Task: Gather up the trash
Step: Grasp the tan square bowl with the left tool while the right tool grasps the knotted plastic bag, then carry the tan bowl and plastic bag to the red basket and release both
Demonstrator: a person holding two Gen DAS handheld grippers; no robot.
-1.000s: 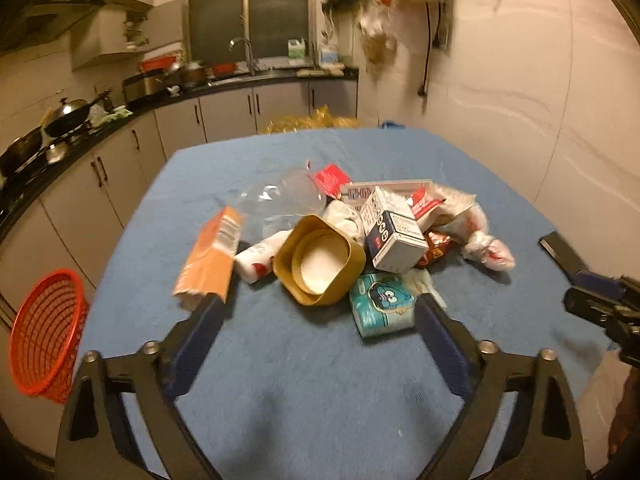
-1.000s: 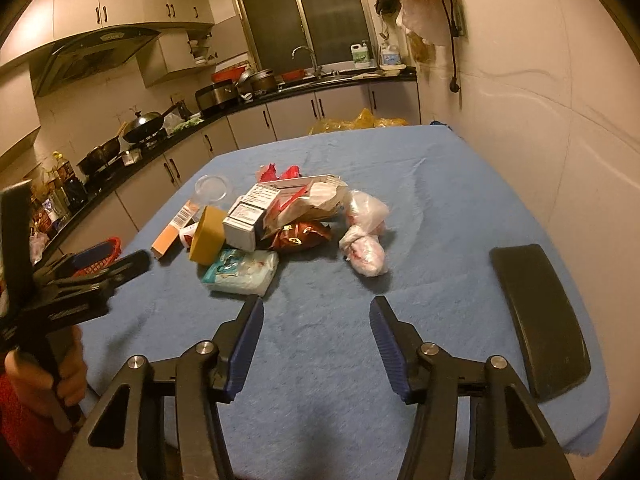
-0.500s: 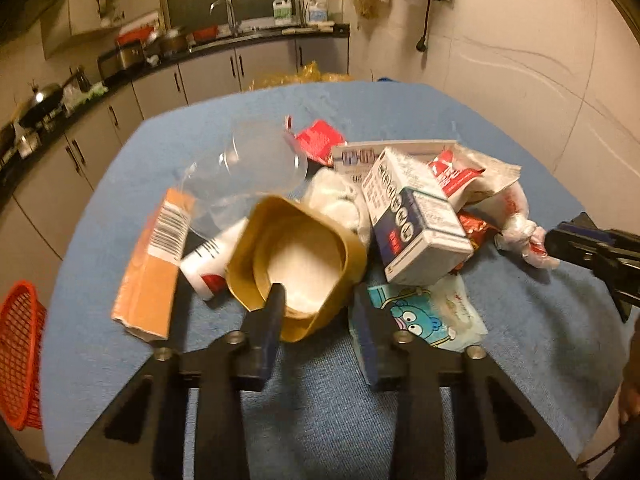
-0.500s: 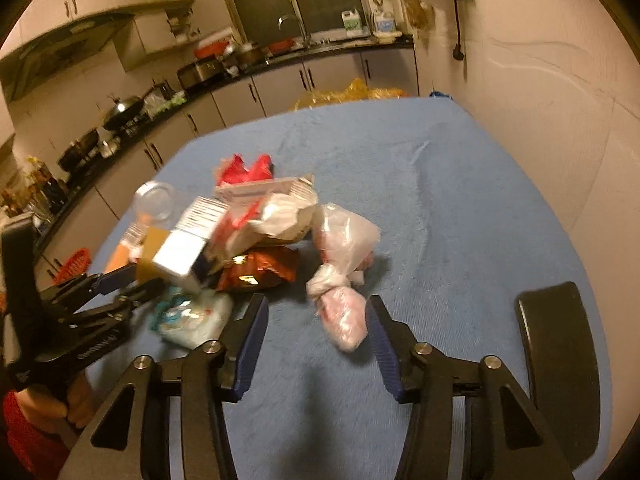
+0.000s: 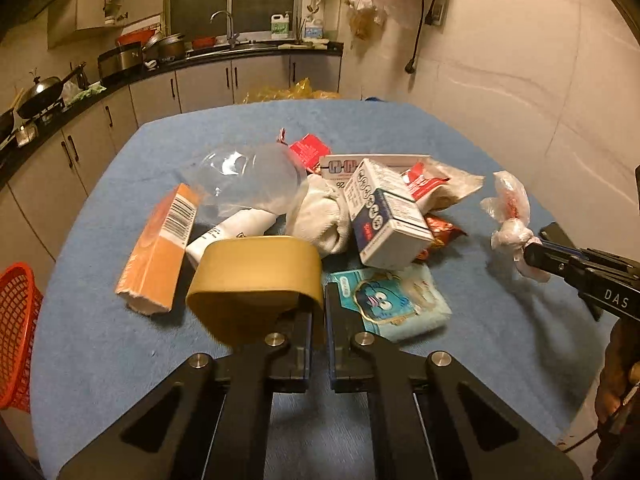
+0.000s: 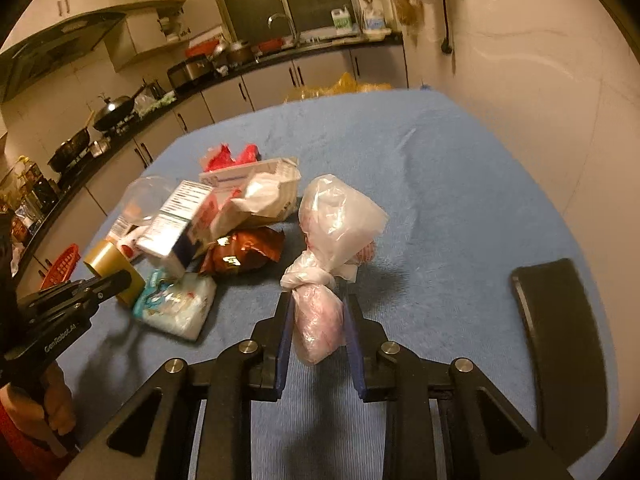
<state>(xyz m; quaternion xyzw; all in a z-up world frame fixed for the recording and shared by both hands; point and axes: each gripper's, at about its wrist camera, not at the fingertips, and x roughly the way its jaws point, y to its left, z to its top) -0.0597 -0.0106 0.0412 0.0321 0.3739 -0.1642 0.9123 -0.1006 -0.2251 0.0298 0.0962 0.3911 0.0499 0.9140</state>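
Left tool (image 5: 318,308), low centre in its own view, pinches the near rim of a yellow tub (image 5: 256,276), fingers pressed nearly together on the wall; tub tilted, mouth turned toward the camera's underside. Right tool (image 6: 316,320) clamps the lower lobe of a knotted plastic bag (image 6: 320,312), pinkish contents inside, the bag's upper lobe ballooning at 12 o'clock from the fingers. Trash pile sits mid-desk on blue cloth (image 5: 120,360): orange carton (image 5: 160,248) at 9 o'clock of the tub, white-and-blue box (image 5: 384,220) at 2 o'clock, cartoon-print packet (image 5: 384,300) just beside the left tool at 3 o'clock, clear plastic lid (image 5: 248,180) at 12 o'clock. Red mesh basket (image 5: 16,320) off the desk's left edge. Dark curved pad (image 6: 560,344) lies at 3 o'clock in the right view, well apart from the pile.
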